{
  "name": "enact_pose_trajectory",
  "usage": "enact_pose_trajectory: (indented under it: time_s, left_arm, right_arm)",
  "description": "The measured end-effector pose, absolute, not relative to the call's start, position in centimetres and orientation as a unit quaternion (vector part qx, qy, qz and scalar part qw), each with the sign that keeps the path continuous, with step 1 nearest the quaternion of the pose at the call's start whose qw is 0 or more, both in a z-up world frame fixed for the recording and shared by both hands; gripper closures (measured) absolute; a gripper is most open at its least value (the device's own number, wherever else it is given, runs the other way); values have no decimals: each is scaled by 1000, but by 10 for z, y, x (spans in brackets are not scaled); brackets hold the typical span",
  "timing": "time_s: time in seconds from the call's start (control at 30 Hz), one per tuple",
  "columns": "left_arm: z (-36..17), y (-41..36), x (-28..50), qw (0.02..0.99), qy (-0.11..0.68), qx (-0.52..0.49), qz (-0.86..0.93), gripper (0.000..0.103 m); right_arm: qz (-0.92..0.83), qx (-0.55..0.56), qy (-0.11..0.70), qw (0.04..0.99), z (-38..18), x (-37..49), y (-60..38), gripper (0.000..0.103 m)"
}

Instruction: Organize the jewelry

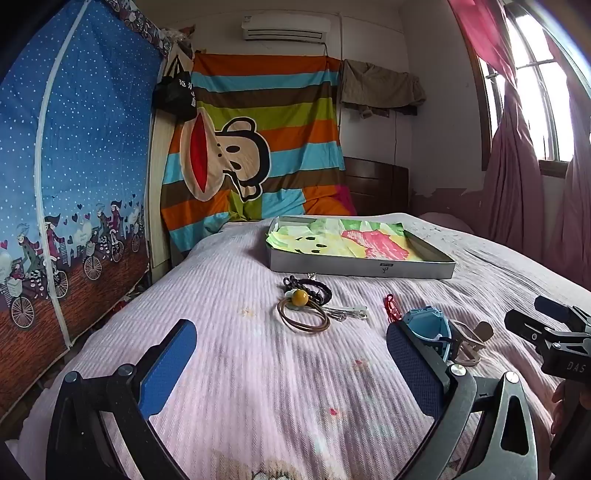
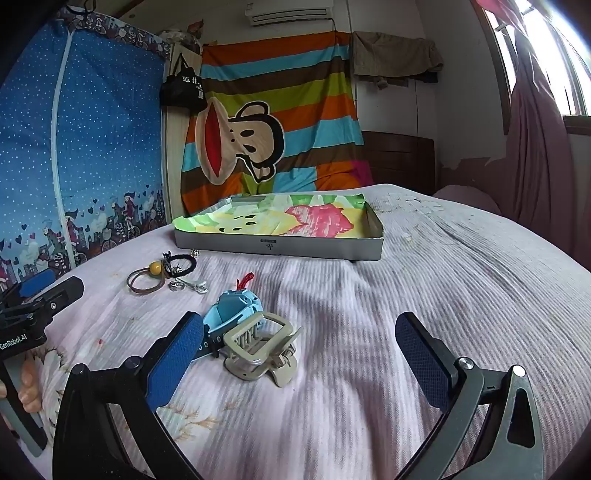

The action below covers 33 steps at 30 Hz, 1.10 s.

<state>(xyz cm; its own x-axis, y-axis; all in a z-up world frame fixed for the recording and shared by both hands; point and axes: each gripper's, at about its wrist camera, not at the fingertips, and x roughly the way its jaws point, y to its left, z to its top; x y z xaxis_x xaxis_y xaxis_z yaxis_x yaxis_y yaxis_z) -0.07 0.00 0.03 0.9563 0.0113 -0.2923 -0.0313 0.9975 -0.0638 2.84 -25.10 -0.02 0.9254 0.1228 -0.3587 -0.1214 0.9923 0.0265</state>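
Bed (image 1: 229,369) with pink ribbed cover. Blue dotted wardrobe cover (image 1: 74,166) at left. Striped monkey-print sheet (image 1: 258,147) hung on back wall. Air conditioner (image 1: 284,27) above. Daylit window (image 1: 535,92) at right, pink curtains (image 1: 517,177). Dark wooden headboard (image 1: 376,188).

"DAS" on right tongs (image 1: 565,365); "GenRobot.AI" on left tongs (image 2: 14,341); black bag (image 2: 183,90) characters, possibly Chinese, unreadable

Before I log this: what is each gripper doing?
Left gripper: open, holding nothing.
Right gripper: open, holding nothing.
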Motion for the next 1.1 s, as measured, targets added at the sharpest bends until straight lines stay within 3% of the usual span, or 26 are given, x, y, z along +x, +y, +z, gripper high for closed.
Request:
enact_pose_trajectory:
  time_s: [1.1]
  left_arm:
    - [-1,0,0,988,150,-41,9,0]
  right_arm:
    - [63,5,183,981,1,27,-251,1]
